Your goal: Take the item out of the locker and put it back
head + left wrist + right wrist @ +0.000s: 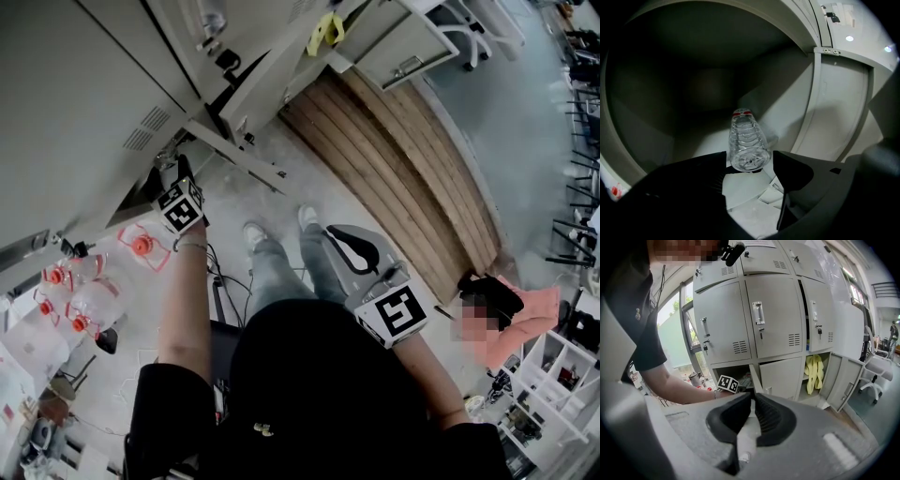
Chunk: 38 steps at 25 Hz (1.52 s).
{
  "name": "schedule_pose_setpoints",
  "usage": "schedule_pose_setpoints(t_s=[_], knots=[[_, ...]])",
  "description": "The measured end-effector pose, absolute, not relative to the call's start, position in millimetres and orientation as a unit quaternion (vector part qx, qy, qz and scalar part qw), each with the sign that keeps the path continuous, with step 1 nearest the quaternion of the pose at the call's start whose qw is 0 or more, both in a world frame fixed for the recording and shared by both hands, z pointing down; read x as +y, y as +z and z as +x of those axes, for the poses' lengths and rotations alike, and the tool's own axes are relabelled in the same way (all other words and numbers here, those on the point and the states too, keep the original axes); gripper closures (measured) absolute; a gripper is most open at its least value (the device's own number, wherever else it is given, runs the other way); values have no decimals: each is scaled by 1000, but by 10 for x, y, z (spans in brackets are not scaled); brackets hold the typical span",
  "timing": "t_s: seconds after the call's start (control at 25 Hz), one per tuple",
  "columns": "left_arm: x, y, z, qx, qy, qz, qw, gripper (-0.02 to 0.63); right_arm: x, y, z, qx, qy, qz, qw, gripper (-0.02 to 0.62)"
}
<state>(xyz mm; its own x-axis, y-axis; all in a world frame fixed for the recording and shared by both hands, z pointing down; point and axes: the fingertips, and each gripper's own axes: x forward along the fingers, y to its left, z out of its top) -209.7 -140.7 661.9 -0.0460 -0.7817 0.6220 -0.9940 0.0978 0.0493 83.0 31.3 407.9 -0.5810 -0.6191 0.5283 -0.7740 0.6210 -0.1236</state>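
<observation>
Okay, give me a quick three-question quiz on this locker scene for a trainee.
1. True or false: the right gripper holds the bottle.
2. Which way does the bottle's base face? A) toward the left gripper B) toward the locker's back wall C) straight up
3. Fill in: the hanging cloth is ____.
Key: 1 false; 2 A; 3 yellow.

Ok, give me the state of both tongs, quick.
Left tongs: open, clear bottle lying between the tips, not gripped.
Right tongs: shut, empty.
</observation>
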Motion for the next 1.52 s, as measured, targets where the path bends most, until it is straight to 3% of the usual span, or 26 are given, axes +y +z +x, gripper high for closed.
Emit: schedule_pose_setpoints(t_s=[0.16,0.4,1.52], knots=[[-1495,6619,-2140,-693,216,636,263,255,315,4079,826,-872,173,400,222,571],[-1658,6537,-2203,-701,231,624,256,233,311,4085,819,-869,180,403,224,571],[-1621,6670,-2156,-673,256,627,298,291,267,4095,856,-874,177,398,216,571]])
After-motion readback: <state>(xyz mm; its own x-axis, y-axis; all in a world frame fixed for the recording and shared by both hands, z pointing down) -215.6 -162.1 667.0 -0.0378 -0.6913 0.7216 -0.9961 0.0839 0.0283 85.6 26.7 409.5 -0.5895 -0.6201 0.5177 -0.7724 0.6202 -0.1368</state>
